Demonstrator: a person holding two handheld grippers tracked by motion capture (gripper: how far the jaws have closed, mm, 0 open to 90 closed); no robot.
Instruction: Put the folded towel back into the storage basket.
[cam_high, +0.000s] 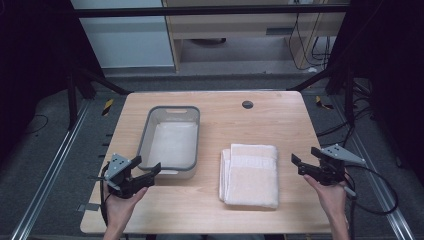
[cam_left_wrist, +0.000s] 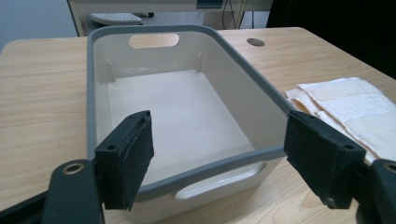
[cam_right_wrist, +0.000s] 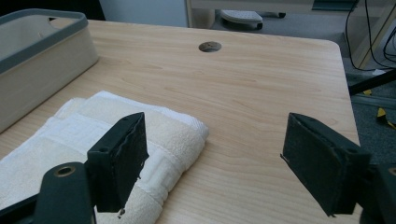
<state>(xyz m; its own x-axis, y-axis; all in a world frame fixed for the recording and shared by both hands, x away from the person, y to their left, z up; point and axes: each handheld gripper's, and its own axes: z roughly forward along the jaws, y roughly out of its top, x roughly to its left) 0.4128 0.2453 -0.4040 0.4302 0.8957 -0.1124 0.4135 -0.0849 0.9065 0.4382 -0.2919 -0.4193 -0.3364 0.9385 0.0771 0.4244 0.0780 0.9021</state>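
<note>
Over table (cam_high: 270, 112), left gripper (cam_high: 148, 167) and right gripper (cam_high: 306, 157) gape wide, empty

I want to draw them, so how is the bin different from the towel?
The bin is a hard, open box with a grey rim and handle holes; the towel is soft cloth, folded flat. The bin stands tall and is empty; the towel lies low in layers. The bin sits on the table's left side, the towel on its right. Both are pale cream, rest on the table, and no hand-held gripper touches them.
</note>
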